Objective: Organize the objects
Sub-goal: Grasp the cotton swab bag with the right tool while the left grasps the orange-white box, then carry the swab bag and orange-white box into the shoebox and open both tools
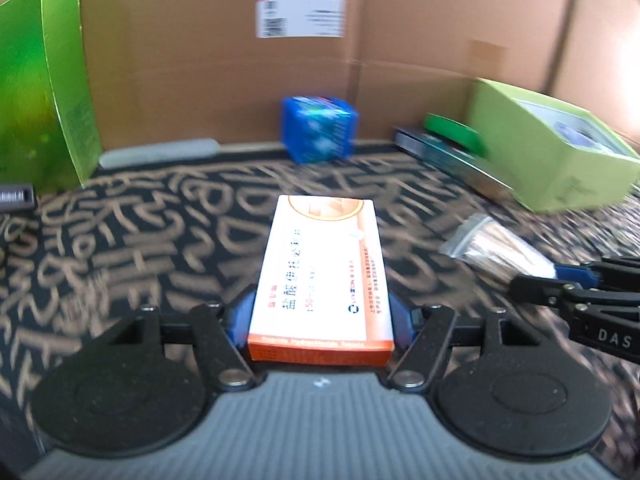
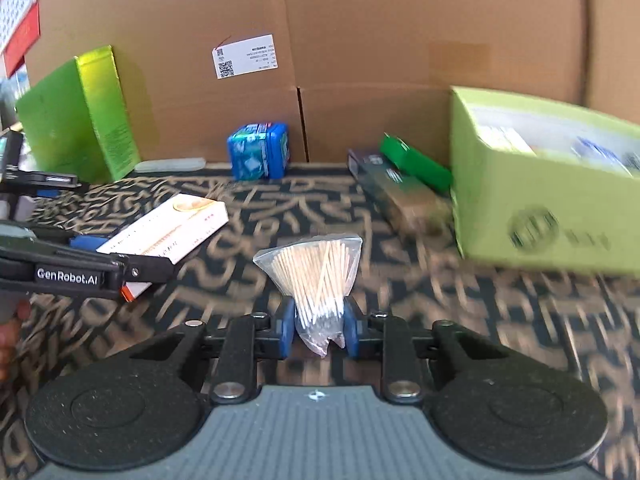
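At far left a tall green box (image 2: 80,116) stands on the patterned surface (image 1: 160,232) against the cardboard wall (image 1: 400,20); keep your left gripper (image 1: 320,320) clear of its edge. That gripper's jaws are clamped on the near end of the pill box (image 1: 324,268), which juts forward and looks lifted off the surface. Hold it level, because the long end will lever on the pads.

Your right gripper (image 2: 319,330) has its jaws pinched on the neck of the swab bag (image 2: 316,276), low near the cotton tips. The bag is soft, so lift gently and don't let it slip.

Between the grippers and the blue pack (image 1: 318,130) at the wall, the surface is open. At right the open green tray box (image 2: 552,200) seems the goal; mind its near rim and the dark carton (image 2: 396,196) beside it.
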`<state>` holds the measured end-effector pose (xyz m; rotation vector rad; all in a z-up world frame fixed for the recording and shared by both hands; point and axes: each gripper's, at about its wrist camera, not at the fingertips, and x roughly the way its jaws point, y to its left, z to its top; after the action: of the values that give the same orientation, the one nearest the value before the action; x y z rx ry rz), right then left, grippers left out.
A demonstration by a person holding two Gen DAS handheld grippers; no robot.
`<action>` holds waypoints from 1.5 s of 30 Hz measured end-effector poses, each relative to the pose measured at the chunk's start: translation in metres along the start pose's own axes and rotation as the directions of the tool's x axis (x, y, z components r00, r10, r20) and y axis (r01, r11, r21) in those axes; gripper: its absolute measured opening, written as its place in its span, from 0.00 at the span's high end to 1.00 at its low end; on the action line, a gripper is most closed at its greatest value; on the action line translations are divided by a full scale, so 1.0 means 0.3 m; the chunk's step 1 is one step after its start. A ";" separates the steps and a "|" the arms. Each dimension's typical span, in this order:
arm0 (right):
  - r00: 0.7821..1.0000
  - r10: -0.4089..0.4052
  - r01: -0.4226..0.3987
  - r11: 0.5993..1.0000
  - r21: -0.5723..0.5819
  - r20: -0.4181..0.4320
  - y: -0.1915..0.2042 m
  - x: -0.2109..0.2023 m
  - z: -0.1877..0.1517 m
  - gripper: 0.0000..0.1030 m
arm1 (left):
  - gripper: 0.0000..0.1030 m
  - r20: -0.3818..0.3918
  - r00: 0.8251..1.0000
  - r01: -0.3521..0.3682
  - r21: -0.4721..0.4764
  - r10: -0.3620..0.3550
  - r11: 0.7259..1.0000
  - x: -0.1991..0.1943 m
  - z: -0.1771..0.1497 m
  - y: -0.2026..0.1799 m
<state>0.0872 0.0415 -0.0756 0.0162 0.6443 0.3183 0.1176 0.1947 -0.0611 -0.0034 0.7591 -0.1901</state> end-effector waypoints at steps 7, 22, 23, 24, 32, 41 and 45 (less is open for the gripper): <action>1.000 0.022 -0.023 0.997 0.072 0.003 -0.015 -0.201 -0.157 0.71 | 0.34 0.008 1.000 0.023 0.005 -0.023 1.000 -0.163 -0.143 -0.100; 0.999 0.028 -0.028 1.000 -0.001 0.044 0.001 -0.250 -0.165 0.40 | 0.30 -0.034 0.998 -0.045 0.068 0.048 0.997 -0.096 -0.084 -0.161; 0.999 0.031 -0.031 1.000 0.003 0.036 -0.002 -0.241 -0.166 0.40 | 0.24 -0.035 0.998 -0.049 0.069 0.052 0.996 -0.092 -0.083 -0.163; 0.999 0.032 -0.032 0.999 0.007 0.029 -0.006 -0.234 -0.167 0.40 | 0.21 -0.036 0.998 -0.054 0.065 0.056 0.996 -0.087 -0.083 -0.163; 0.999 0.005 -0.003 1.000 -0.030 0.035 0.019 -0.204 -0.176 0.65 | 0.36 -0.019 0.999 -0.038 0.091 0.040 0.995 -0.078 -0.077 -0.171; 0.995 -0.013 0.011 1.000 0.026 0.096 -0.021 -0.252 -0.169 0.71 | 0.36 0.034 0.998 0.055 0.073 -0.057 0.996 -0.146 -0.031 -0.226; 0.984 -0.057 0.049 0.997 0.055 0.170 -0.072 -0.314 -0.143 0.71 | 0.36 0.097 0.985 0.131 0.122 -0.143 0.984 -0.196 0.074 -0.309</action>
<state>-0.0029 -0.0105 -0.0570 0.0745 0.4809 0.2458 0.0755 0.1123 0.0018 0.0438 0.6419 -0.3623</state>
